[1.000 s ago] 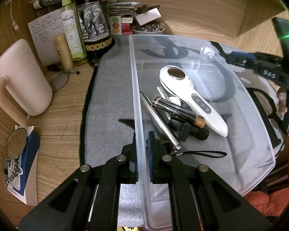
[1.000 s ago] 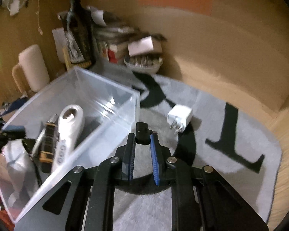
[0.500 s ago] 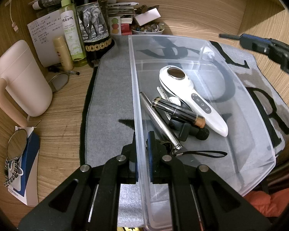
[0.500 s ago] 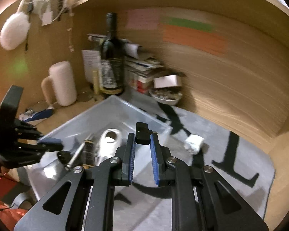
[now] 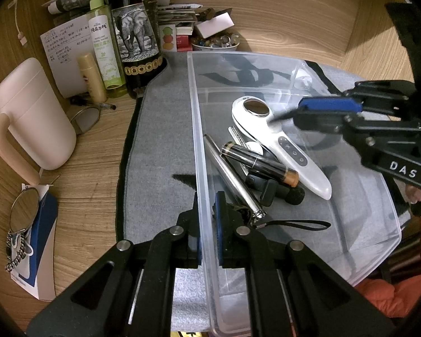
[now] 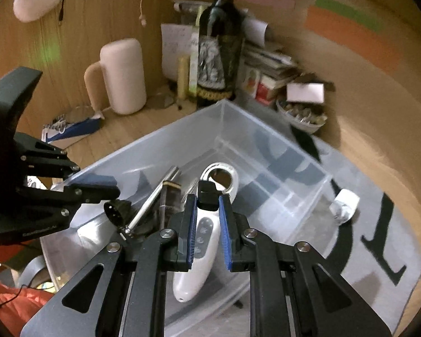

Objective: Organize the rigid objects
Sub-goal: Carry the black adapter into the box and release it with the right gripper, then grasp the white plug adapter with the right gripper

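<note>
Wooden desk: one clear bin, one white massager, one bottle.

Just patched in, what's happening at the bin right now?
A person is sorting loose items into a clear plastic bin on a grey mat. The left gripper is clamped on the bin's near wall, steadying it. The right gripper holds a small black object over the bin, above the white handheld device already inside with a silver pen and other bits. A white charger sits outside on the mat.
</note>
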The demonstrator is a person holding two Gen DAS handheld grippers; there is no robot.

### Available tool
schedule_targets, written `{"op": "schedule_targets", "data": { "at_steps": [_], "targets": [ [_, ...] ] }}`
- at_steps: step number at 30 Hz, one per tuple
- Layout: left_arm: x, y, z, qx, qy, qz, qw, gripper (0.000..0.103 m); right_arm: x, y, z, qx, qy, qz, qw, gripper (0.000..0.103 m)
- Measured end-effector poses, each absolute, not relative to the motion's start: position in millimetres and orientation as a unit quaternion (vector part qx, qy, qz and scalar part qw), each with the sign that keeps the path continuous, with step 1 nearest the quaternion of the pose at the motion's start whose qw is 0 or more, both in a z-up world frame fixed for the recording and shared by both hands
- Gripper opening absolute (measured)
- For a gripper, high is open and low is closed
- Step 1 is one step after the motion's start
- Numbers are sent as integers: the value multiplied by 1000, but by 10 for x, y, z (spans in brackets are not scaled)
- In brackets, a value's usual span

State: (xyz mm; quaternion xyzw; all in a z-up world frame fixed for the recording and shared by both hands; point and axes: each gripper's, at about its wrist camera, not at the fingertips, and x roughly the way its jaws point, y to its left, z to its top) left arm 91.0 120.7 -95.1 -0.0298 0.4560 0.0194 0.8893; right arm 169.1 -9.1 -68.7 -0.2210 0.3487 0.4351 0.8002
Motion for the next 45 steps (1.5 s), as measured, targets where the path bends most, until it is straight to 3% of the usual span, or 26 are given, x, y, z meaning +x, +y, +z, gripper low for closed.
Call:
{"op": "schedule_targets", "data": {
  "at_steps": [6,11,15,28,45],
  "targets": [
    [910,1206,-950,-29,456,20,889,6,1678,-75,-740,-228,366,434,791,20],
    [909,1206,-951,-29,456,20,889,6,1659,-165,-604,-218,344,426,807,44],
    [917,1202,-945,-30,456,20,889,7,1702,-289,-449,-200,327,414,826,54],
    [928,1195,-943,-36,455,17,889,7,2307,-857,-242,-168,309,309,884,55],
    [943,1213,-954,-53,455,15,889,7,3374,-777,-1093,-138,427,261,854,55]
  ]
}}
